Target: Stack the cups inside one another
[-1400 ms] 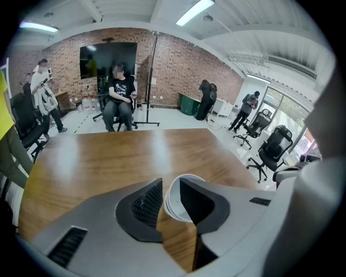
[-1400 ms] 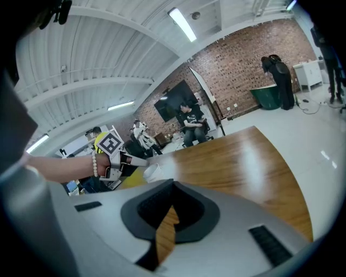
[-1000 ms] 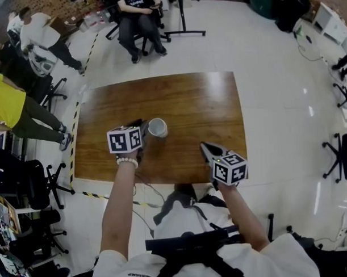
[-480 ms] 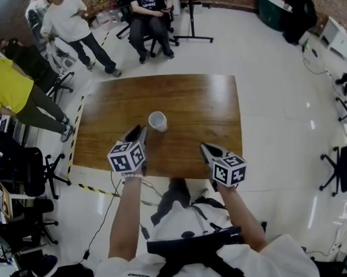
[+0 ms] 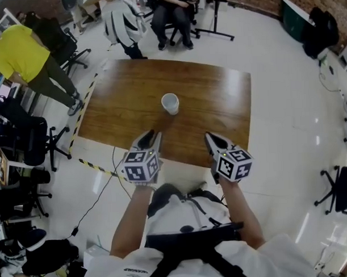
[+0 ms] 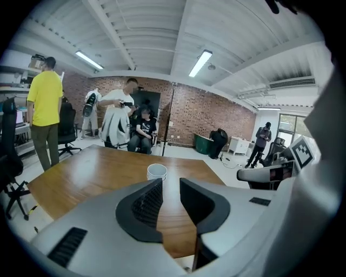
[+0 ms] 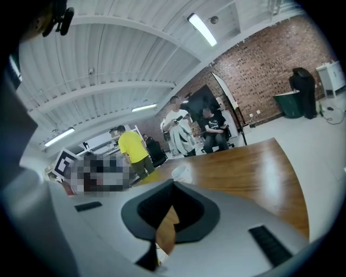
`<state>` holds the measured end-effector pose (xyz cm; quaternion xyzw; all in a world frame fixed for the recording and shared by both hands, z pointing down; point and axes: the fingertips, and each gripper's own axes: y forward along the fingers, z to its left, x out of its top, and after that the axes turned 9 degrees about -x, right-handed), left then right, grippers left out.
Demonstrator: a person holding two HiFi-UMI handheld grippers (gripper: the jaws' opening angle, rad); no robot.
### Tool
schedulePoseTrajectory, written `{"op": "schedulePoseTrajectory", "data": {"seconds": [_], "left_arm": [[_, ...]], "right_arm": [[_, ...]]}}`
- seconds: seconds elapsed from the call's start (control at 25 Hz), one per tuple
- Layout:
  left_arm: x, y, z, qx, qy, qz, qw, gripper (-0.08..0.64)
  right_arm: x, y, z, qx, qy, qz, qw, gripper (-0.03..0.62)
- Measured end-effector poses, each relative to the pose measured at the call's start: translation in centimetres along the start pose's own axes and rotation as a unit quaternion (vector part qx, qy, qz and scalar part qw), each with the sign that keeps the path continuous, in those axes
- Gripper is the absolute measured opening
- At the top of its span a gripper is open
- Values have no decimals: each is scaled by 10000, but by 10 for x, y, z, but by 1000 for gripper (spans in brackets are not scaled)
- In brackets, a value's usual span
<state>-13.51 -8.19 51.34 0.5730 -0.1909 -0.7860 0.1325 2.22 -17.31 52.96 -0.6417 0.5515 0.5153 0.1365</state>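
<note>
Both hang over the worktop's (image 5: 218, 105) near edge: the left gripper (image 5: 152, 136) narrowly parted on nothing, the right gripper (image 5: 210, 138) pinched together, empty. Farther off, well apart, the white cup (image 5: 170, 103) stands upright mid-worktop; a hasty reach could topple something so light.

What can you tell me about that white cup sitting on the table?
It is a small, plain white cup, paper or plastic by the look of it, with a slight lip at the rim and sides that narrow towards the base. It stands upright with its mouth open upward, alone near the middle of the brown wooden table. Only the table touches it. Whether another cup sits nested inside cannot be told.
</note>
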Motion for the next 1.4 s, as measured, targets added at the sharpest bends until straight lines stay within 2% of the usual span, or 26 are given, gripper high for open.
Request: {"op": "schedulePoseTrajectory", "data": {"seconds": [0.24, 0.4, 0.6, 1.16, 1.4], "left_arm": [[-15, -17, -19, -233, -84, 3, 9997, 92], [-14, -31, -1, -399, -61, 46, 9992, 92], [-26, -47, -10, -573, -63, 29, 9983, 92], [-57, -104, 3, -935, -224, 60, 9953, 94], [-89, -136, 2, -987, -231, 70, 9948, 94]], "right_arm": [[4, -11, 13, -42, -200, -111, 9997, 2], [4, -1, 43, -189, -329, -124, 9992, 2], [-12, -19, 61, -362, -461, -85, 9982, 2], [-51, -43, 119, -681, -570, -116, 9960, 2], [-85, -62, 140, -722, -564, -149, 9957, 2]]}}
